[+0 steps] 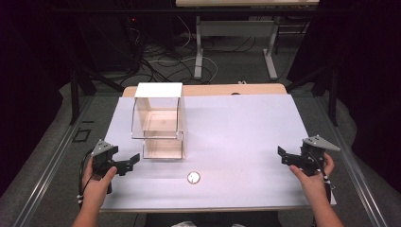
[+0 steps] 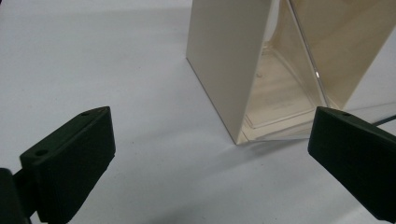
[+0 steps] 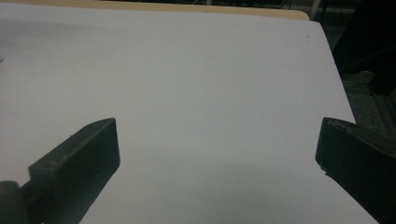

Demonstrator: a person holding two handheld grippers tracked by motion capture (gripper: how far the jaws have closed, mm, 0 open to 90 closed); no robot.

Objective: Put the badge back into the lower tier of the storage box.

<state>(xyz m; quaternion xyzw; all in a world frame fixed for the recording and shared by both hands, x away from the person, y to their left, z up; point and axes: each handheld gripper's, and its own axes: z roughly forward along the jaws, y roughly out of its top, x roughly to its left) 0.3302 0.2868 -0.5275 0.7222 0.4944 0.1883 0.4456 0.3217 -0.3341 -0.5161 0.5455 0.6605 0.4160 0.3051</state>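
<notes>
Nothing is gripped yet: the left gripper (image 1: pixel 134 161) is held with jaws spread wide, just left of the two-tier box (image 1: pixel 160 124). The right gripper (image 1: pixel 283 155) is parked, jaws apart and empty, far right of it. The small round disc (image 1: pixel 193 178) lies untouched just in front of the box.

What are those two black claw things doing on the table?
A person holds a gripper in each hand over a white table. The left gripper has its jaws open and points at a small cabinet with a clear front, close by but not touching it. The right gripper is open too, over bare table far from the cabinet. A small round disc lies near the front edge, untouched. Nothing is held.
</notes>
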